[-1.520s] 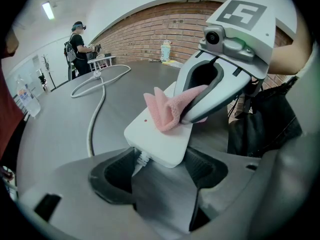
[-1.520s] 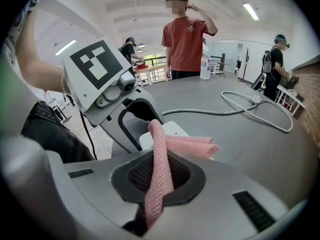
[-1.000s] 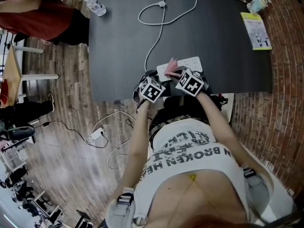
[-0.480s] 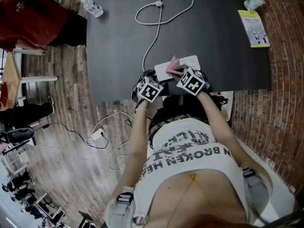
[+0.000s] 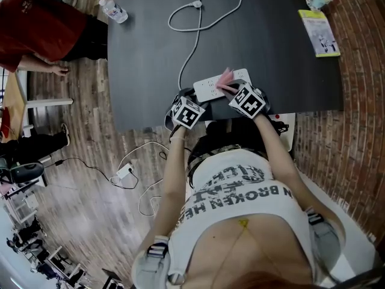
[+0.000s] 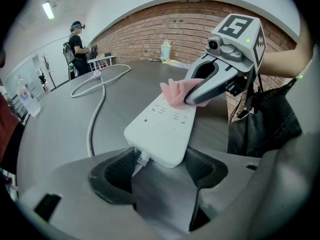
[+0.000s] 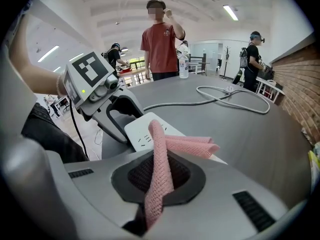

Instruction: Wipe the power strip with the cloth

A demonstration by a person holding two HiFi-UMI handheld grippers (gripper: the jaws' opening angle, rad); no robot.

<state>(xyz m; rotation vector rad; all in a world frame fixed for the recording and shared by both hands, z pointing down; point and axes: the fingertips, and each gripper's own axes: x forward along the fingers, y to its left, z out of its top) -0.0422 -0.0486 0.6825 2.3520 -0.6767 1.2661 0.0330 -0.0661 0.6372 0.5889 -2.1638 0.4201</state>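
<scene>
- Brick wall [image 6: 165, 31] runs down one side of a big, bright room. A wood-plank floor [image 5: 78, 161] lies off the worktop's left side, with a white charger and cable [image 5: 123, 171] loose on it. A person in a red top [image 5: 36, 23] stands by the far corner.
- Dark, matte worktop [image 5: 150, 47], mostly bare. A water bottle [image 5: 113, 11] sits at one far corner and a yellow-green booklet [image 5: 319, 34] near the other, both well apart from the work.
- White power strip [image 5: 207, 88] lies flat near the edge closest to the person, and its cord [image 5: 192, 41] loops away across the worktop. It sits in much the same spot as a second ago, so the hold on it seems to be doing its job.
- Left tool [image 6: 162, 166] has its jaws set fairly wide across the cord end of the strip. The pads look to be against both sides, pinning it in place.
- Right tool [image 7: 159, 179] is pinched narrow on the cloth. Over the last second it has slid along the strip away from the cord end, to about the middle. I judge that a wiping stroke is under way, with the far sockets still to cover.
- Pink cloth [image 5: 225, 78], folded into a narrow band, trails from the right jaws onto the strip's top face and touches it.
</scene>
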